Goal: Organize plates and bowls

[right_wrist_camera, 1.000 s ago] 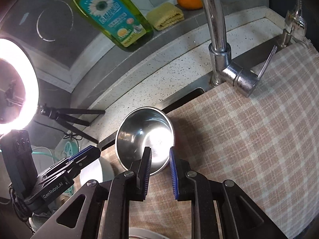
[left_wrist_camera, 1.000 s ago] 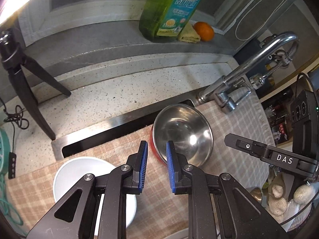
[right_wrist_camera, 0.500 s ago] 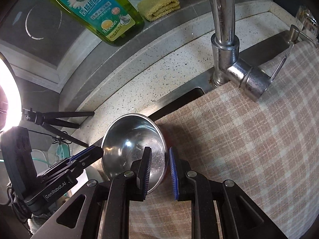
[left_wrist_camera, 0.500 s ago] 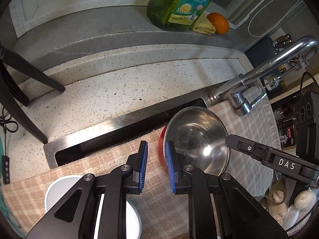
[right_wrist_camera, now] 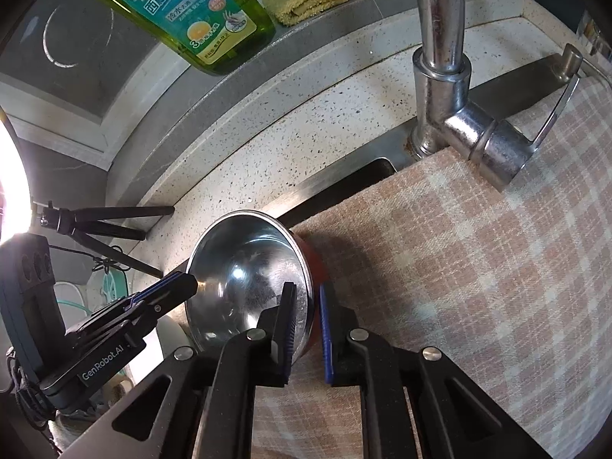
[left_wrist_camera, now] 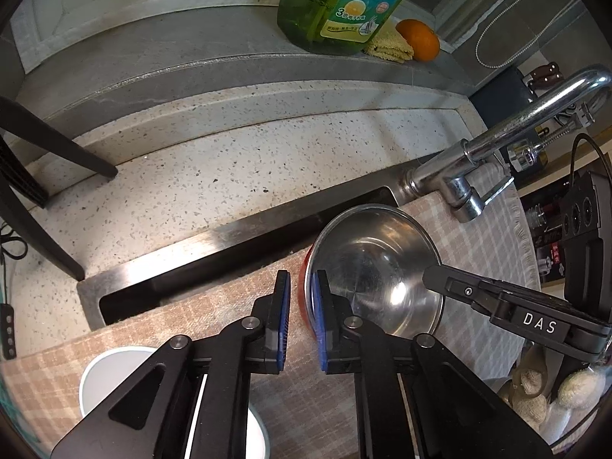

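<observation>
A steel bowl [left_wrist_camera: 371, 271] with a red outer wall sits on the chequered cloth [left_wrist_camera: 191, 329] by the sink's edge. My left gripper [left_wrist_camera: 302, 279] straddles its left rim: one pad is inside, the red wall lies between the pads, and the jaws are closing onto it. In the right wrist view the same bowl [right_wrist_camera: 244, 279] has my right gripper [right_wrist_camera: 308, 290] over its right rim, jaws closing, one pad inside and one on the red wall. Each view also shows the other gripper's finger at the opposite rim. A white bowl [left_wrist_camera: 114, 367] lies under the left gripper's body.
The tap [right_wrist_camera: 440, 95] rises just behind the cloth, to the right of the bowl. A dark gap of the sink [left_wrist_camera: 229, 267] runs along the cloth's far edge. A green soap bottle [left_wrist_camera: 336, 4], an orange [left_wrist_camera: 419, 44] and tripod legs [left_wrist_camera: 38, 153] stand on the counter.
Both grippers have come down onto the steel bowl, one at each side. Their pads now enclose the rim, and the gaps between them have narrowed.
</observation>
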A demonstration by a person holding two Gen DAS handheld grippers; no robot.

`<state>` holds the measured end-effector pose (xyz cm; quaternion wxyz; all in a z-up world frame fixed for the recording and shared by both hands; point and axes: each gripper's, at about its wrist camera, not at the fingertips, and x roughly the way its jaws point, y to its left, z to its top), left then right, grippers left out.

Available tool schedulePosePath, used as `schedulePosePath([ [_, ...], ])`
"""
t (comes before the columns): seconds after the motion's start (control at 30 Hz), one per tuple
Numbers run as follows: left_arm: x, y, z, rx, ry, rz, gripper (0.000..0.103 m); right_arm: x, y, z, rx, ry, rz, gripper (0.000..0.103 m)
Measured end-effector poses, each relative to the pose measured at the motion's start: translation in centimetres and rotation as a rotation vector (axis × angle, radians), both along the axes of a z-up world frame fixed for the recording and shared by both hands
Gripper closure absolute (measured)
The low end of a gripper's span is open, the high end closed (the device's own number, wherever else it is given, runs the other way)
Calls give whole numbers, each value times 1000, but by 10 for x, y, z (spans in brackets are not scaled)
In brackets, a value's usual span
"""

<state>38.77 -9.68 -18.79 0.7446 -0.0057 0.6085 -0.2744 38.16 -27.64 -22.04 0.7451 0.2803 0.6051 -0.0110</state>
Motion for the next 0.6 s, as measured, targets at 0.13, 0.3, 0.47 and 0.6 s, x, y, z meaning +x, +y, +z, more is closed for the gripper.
schedulePosePath([
  [0.13, -3, -2, 1, 3, -6, -2, 94, 0, 2, 3, -10, -8, 4, 96],
  [0.3, -7, -1, 3, -7, -9, 0, 94, -2, 1, 0, -9, 0, -5, 96],
  [0.47, -12, -2, 9, -2, -27, 1, 94, -7, 0, 2, -18, 0, -14, 96],
  [0.6, -15, 3, 15, -13, -31, 13, 94, -12, -1, 8, 0, -9, -15, 96],
])
